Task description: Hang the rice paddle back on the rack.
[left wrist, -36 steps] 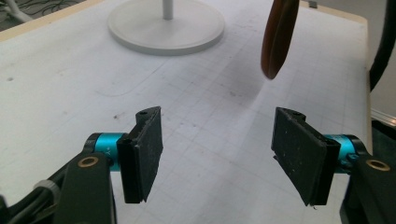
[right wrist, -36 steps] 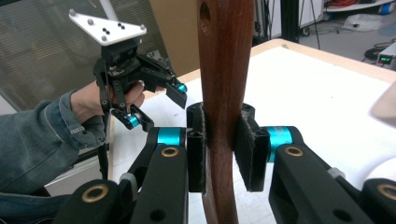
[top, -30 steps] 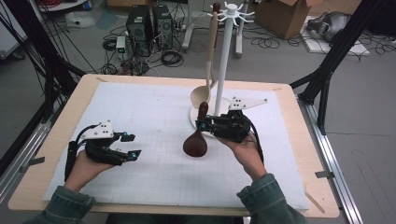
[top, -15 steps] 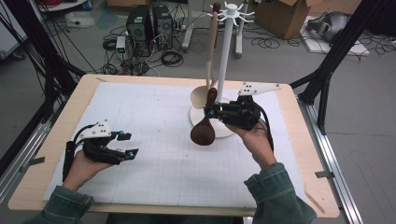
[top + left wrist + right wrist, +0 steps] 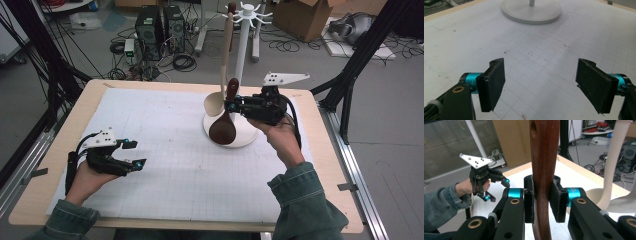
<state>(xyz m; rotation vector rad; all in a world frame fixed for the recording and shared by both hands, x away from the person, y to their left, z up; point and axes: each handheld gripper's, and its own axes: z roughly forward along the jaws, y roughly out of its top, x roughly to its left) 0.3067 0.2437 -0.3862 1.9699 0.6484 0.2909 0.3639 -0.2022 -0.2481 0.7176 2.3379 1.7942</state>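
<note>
The right tool (image 5: pixel 231 106) pinches the dark wooden spoon (image 5: pixel 223 129) upright beside the white rack (image 5: pixel 243 55) at upper centre — hanging remains — while the left tool (image 5: pixel 134 154) rests spread, lower left.

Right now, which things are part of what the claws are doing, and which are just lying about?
Part of the job:
- dark wooden spoon, clamped by its handle in the right claw
- white hanging stand
- pale wooden spoon hanging on the stand

Just lying about:
- left claw, open over the mat, holding nothing
- computer towers on the floor
- cardboard box
</note>
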